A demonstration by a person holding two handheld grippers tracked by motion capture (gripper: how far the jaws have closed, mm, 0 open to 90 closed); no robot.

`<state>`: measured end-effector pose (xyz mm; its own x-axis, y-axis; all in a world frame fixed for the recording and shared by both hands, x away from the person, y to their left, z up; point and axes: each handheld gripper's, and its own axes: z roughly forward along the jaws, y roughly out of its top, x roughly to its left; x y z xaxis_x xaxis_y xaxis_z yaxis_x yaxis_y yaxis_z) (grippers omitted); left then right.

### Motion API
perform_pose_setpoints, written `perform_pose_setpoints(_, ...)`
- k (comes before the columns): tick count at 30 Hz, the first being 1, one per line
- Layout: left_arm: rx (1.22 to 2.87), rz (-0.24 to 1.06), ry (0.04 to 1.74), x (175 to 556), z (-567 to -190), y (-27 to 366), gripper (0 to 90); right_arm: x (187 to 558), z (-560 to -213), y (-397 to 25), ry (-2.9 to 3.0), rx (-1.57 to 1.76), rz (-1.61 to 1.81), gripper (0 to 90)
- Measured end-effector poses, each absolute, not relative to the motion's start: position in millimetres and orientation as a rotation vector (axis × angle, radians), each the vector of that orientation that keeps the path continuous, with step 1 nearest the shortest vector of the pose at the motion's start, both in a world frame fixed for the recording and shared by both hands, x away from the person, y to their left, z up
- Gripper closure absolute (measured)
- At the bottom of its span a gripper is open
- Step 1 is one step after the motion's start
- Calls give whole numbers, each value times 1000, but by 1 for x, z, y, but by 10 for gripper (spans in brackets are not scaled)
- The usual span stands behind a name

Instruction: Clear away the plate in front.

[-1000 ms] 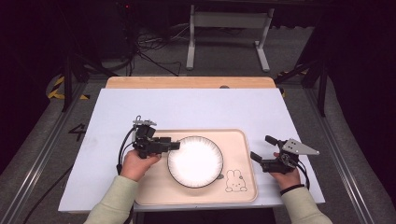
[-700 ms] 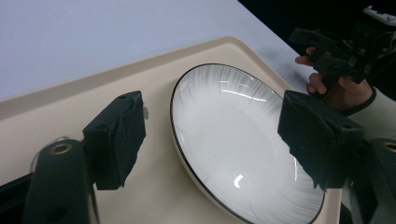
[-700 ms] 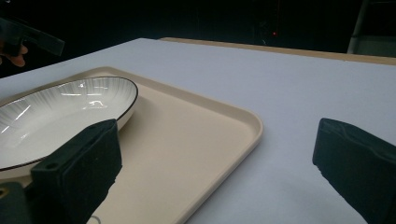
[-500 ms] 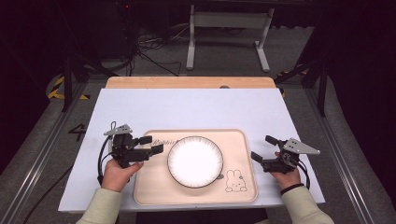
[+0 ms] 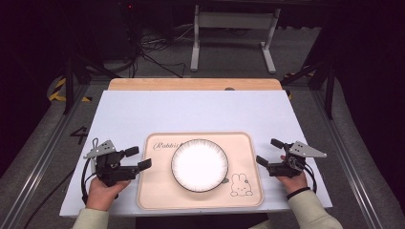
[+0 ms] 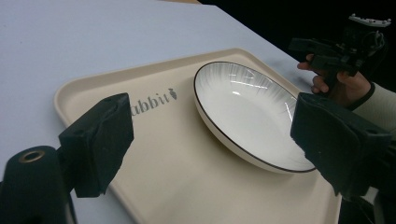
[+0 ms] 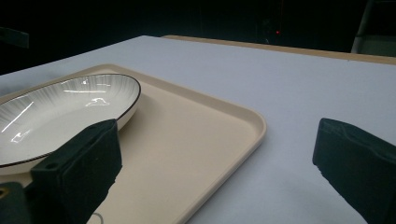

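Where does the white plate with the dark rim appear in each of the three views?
High view: the plate sits mid-tray, lower centre.
Left gripper view: the plate is right of centre, between the jaws.
Right gripper view: the plate is at the left edge.
Shared landmark: the beige tray.

left gripper (image 5: 136, 159) farther from plate (image 5: 199, 165)

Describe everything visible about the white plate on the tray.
The plate is round, shallow and glossy white, ceramic by its look, with a thin dark rim and fine grey lines radiating inward from the edge. It is empty and lies flat, upright, near the middle of the beige tray. Neither gripper touches it.
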<state>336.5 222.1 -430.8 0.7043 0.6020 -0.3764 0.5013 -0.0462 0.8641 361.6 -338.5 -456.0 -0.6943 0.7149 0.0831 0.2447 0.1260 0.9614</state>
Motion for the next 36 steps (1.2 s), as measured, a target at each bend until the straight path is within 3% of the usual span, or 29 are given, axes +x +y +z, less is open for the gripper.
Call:
perform_pose_setpoints(24,1663,260,801,320,-457,248,75,361,-456,-338,2017,910,1583,15)
perform_pose_setpoints(36,1758,351,775,320,-469,240,35,360,-456,-337,2019,902,1580,14)
